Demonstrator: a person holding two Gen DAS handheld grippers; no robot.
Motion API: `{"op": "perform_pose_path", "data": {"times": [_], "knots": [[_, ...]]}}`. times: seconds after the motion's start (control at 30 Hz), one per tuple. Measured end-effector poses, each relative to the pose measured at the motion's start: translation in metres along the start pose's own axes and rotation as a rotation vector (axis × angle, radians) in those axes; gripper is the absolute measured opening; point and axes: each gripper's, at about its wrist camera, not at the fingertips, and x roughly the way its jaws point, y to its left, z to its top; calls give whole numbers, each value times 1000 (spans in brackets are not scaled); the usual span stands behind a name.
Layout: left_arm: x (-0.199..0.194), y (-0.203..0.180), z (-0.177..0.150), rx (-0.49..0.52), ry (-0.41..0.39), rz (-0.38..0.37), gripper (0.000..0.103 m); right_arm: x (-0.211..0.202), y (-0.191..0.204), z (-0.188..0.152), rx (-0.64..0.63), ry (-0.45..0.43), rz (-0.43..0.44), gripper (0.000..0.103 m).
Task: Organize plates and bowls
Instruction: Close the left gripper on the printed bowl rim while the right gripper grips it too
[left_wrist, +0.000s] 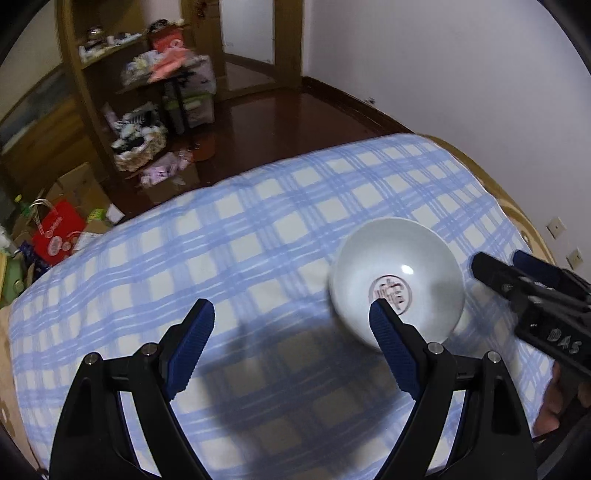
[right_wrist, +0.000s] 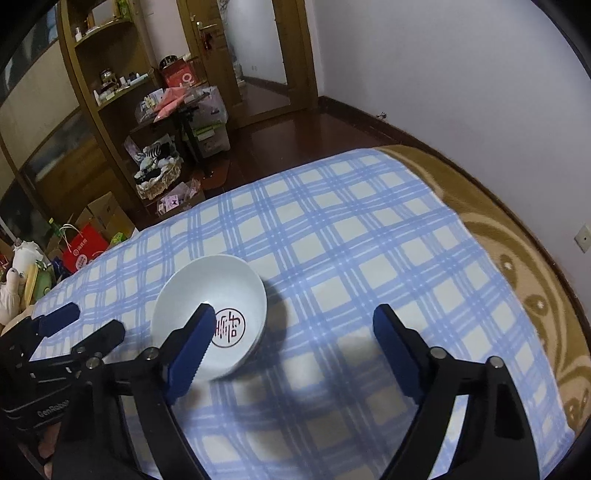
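Black left gripper (left_wrist: 291, 345) frame, ribbed blue-padded jaws, silver screws

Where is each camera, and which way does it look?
Left wrist: on the left gripper, looking down at the checked cloth; its fingers, the right gripper and a hand show.
Right wrist: on the right gripper, looking down at the cloth; its fingers and the left gripper show.
Shared: the white bowl, the cloth, the shelves.

Bowl (right_wrist: 208, 317): white, red circular emblem in base. Cloth (right_wrist: 332, 229): blue/cream check. Blanket (right_wrist: 517, 251) at 3 o'clock: tan w/ cream motifs. Gripper pads (right_wrist: 190, 354): blue; frames black.
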Motion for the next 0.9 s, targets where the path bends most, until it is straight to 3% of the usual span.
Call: {"op": "perform_pose_path", "data": {"times": [0.07,0.3,0.37,0.43,0.5,0.57,0.63,0.67,0.73,0.9], "knots": [[7,-6,0,10,-14,40,85,10,-1,2,1,23,28,72],[35,-11,1,-5,23,-4,83,33,-1,6,-4,70,62,45],[43,-9,1,-26,42,-11,71,37,-3,5,19,81,93,39],[50,-9,1,-27,68,-22,50,40,-3,3,30,95,113,37],[53,-14,-1,-7,75,-23,43,43,2,1,16,105,119,34],[49,-20,-4,20,57,-27,36,47,5,-1,6,126,110,22],[46,-26,-6,26,51,-49,22,49,7,-5,17,145,100,13],[45,-28,-6,27,55,-50,19,50,8,-6,23,151,105,8],[44,-31,-7,30,47,-44,13,48,11,-8,10,149,88,8],[41,-31,-11,14,44,-29,11,43,11,-10,36,144,78,7]]}}
